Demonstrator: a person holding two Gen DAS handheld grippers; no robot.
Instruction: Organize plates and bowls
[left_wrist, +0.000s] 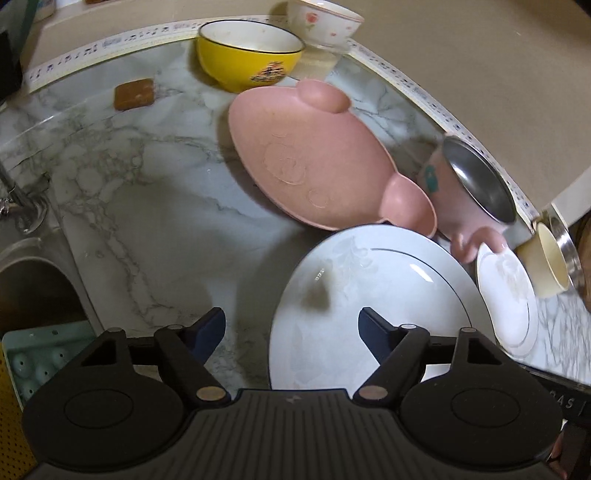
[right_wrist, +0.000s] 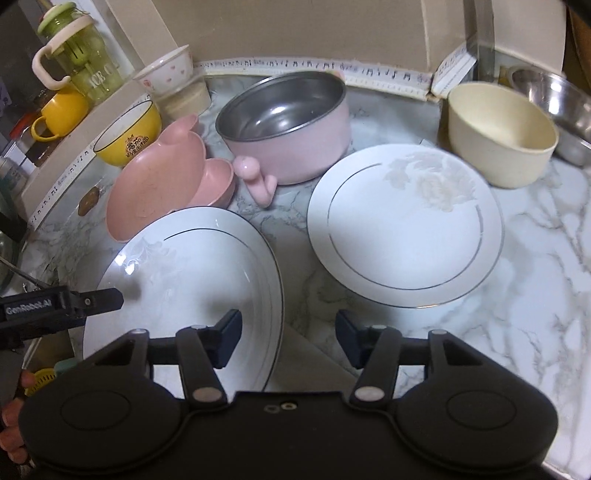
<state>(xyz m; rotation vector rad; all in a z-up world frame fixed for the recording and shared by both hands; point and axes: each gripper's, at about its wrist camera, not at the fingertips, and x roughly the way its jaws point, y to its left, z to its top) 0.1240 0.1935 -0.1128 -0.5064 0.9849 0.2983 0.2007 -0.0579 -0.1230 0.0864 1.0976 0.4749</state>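
Two tools over marble counter (right_wrist: 517, 295), left tool (left_wrist: 291, 332) part-open astride large white plate (left_wrist: 369, 295) left rim, right tool (right_wrist: 288, 341) part-open astride its right rim, neither gripping, smaller plate (right_wrist: 404, 225) beside.

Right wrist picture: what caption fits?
Open right gripper straddling the large white plate's rim, pink pot behind.

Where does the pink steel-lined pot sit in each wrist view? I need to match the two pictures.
Left wrist: the pink pot lies at the right edge, behind the pink mouse-shaped plate, strongly distorted.
Right wrist: the pink pot stands at top centre, behind the two white plates.
Shared landmark: the yellow bowl, at top centre in the left view and upper left in the right view.
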